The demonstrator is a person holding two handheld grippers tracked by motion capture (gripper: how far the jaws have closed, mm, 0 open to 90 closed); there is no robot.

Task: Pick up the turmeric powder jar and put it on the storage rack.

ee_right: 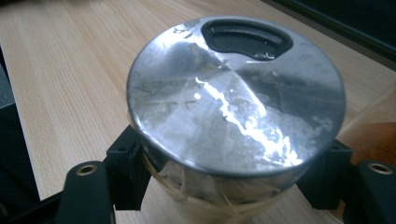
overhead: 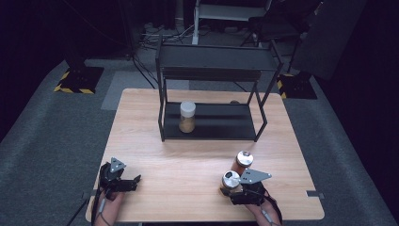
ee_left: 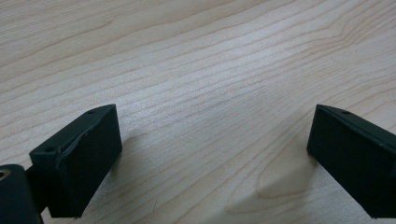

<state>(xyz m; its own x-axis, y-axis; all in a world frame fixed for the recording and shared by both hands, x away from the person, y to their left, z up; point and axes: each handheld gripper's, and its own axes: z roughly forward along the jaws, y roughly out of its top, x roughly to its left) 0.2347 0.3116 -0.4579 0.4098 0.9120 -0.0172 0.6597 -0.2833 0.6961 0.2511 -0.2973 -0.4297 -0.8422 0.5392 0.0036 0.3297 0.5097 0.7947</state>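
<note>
The jar [overhead: 230,182] is a round glass cylinder with a shiny, scratched metal lid and a dark oval inset. It stands upright, long axis vertical, at the lower right of the high view on the pale wooden table [overhead: 188,160]. The right gripper [overhead: 234,192] has its black jaws pressed on the jar's sides under the lid. The left gripper [overhead: 134,181], lower left, is wide open and holds nothing.

Jar [overhead: 187,117] on rack [overhead: 244,128], behind two shakers [overhead: 244,161].
</note>
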